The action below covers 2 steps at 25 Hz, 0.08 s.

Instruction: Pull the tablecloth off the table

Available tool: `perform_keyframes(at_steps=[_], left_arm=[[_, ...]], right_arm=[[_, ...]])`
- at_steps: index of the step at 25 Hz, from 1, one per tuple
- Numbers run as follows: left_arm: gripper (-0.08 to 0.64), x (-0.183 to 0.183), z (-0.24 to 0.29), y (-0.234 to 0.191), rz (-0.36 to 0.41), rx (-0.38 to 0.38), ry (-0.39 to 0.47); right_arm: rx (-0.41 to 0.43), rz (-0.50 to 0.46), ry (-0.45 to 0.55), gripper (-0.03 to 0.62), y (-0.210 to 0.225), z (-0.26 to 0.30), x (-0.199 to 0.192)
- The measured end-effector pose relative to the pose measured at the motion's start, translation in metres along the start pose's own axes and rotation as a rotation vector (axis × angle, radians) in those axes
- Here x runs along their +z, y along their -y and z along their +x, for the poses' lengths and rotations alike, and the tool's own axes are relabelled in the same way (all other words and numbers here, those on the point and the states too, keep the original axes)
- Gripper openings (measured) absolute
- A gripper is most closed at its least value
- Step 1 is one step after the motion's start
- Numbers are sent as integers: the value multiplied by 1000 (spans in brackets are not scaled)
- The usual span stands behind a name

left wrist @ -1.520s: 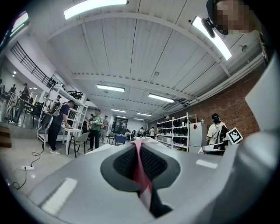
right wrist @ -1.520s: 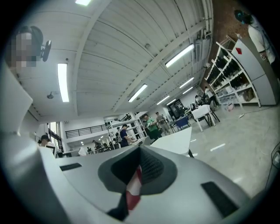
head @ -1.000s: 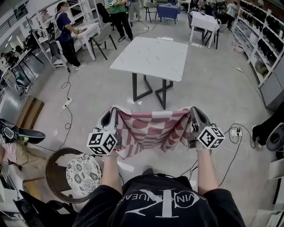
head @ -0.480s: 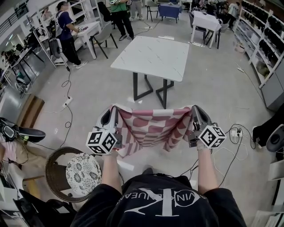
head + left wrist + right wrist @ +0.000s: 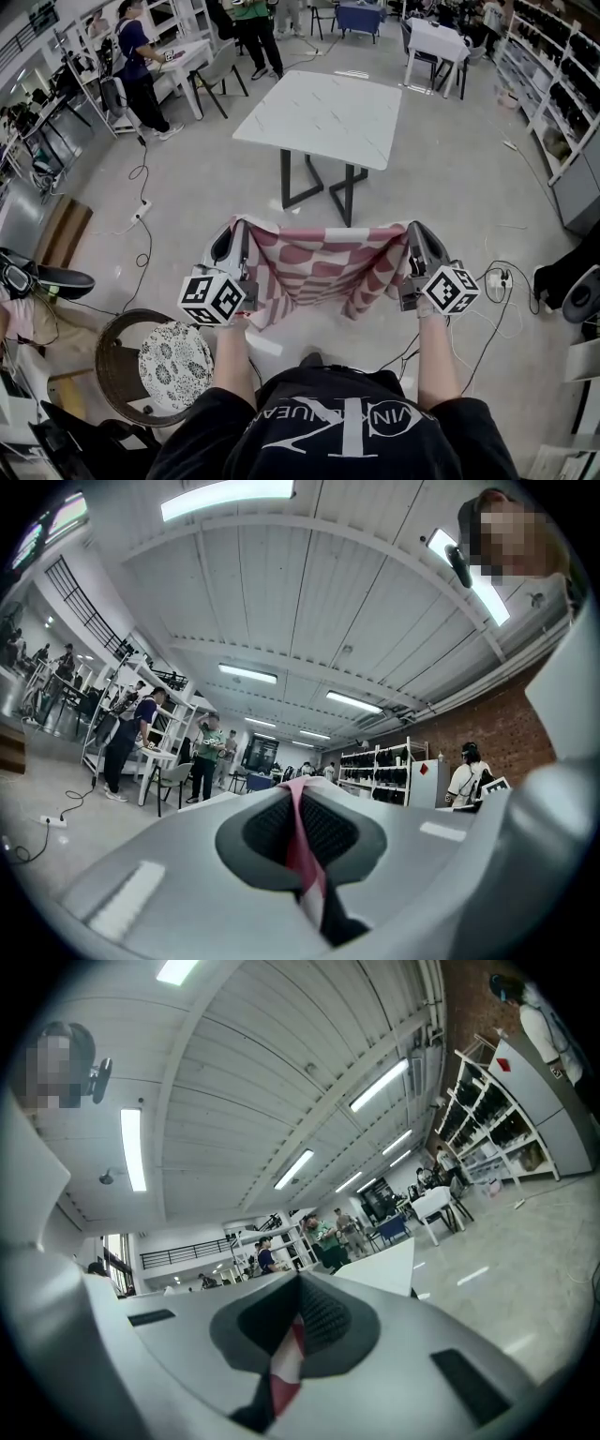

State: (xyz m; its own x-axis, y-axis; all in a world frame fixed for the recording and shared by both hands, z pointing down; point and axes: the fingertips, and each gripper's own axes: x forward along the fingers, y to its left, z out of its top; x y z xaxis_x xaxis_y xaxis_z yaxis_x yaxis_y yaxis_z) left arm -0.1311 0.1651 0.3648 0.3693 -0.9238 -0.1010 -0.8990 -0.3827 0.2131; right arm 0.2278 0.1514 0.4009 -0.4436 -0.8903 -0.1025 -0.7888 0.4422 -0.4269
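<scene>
I hold the checked tablecloth [image 5: 319, 267] clear of the bare worktop [image 5: 319, 117], left gripper [image 5: 239, 253] and right gripper [image 5: 412, 251] both clenched on it; pull done.

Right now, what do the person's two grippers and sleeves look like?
Both the left gripper and the right gripper are light grey shells with dark ribbed pads inside the jaws. Each carries a white cube with black square markers. The person wears a black short-sleeved T-shirt with white print.

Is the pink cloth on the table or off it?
Off. The tablecloth hangs between the left tongs and right tongs, apart from the table.
</scene>
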Motion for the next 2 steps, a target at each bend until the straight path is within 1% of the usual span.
perform_keyframes(at_steps=[2], left_arm=[[11, 3, 4, 0, 19, -3, 2]], right_arm=[[-2, 3, 3, 8, 2, 3, 1]])
